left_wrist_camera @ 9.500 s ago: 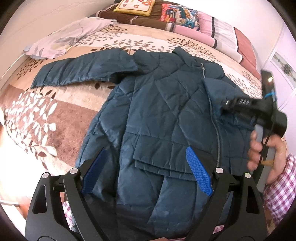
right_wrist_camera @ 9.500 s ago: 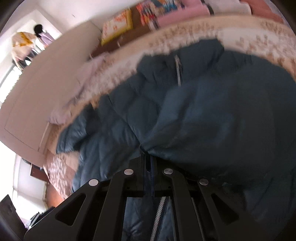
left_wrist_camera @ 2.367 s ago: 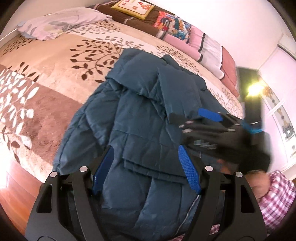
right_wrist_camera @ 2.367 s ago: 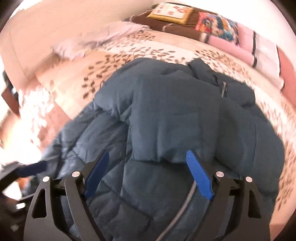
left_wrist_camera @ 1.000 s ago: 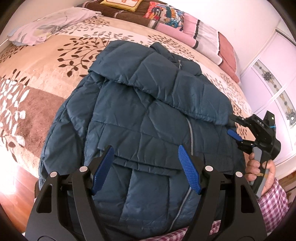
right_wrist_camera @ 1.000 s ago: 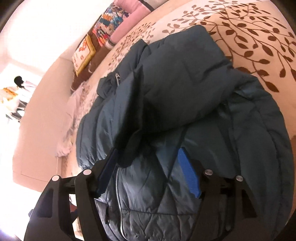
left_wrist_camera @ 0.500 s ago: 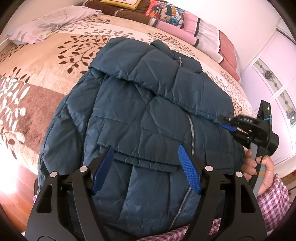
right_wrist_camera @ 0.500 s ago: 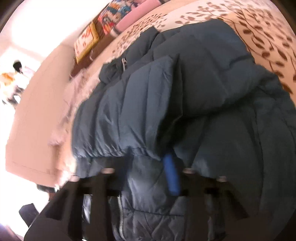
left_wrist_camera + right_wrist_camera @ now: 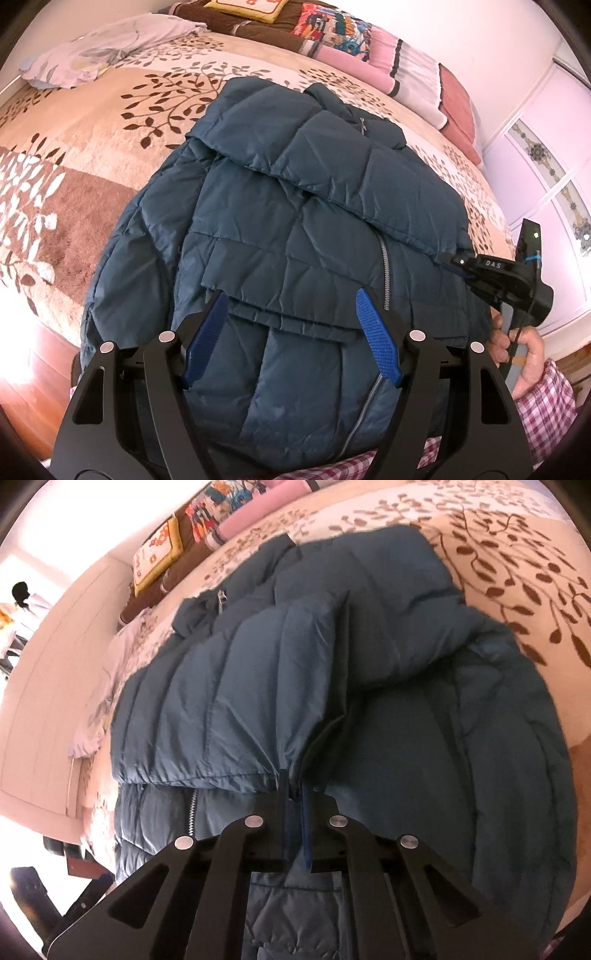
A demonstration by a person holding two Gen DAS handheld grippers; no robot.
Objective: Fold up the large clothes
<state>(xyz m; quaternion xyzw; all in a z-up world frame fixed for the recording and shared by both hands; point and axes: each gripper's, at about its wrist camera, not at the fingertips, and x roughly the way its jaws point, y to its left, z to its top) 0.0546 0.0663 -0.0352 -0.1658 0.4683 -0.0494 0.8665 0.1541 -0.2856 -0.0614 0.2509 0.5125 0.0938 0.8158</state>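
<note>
A dark blue puffer jacket (image 9: 295, 236) lies face up on the bed, both sleeves folded across its chest. My left gripper (image 9: 290, 326) is open and empty, hovering over the lower front near the pocket flap (image 9: 280, 314) and zipper. My right gripper (image 9: 293, 794) is shut on the cuff of the folded sleeve (image 9: 236, 709). It also shows in the left wrist view (image 9: 452, 262), at the jacket's right edge, pinching that cuff. The jacket fills the right wrist view (image 9: 424, 738).
The bed has a leaf-patterned cover (image 9: 92, 122). Pillows and cushions (image 9: 332, 33) line the far end, and a pale cloth (image 9: 103, 48) lies at the far left. A wardrobe (image 9: 546, 177) stands to the right. Wooden floor (image 9: 33, 365) shows at lower left.
My right gripper was open beside the sleeve a second ago and has closed on its cuff. My left gripper has stayed open over the jacket's lower front.
</note>
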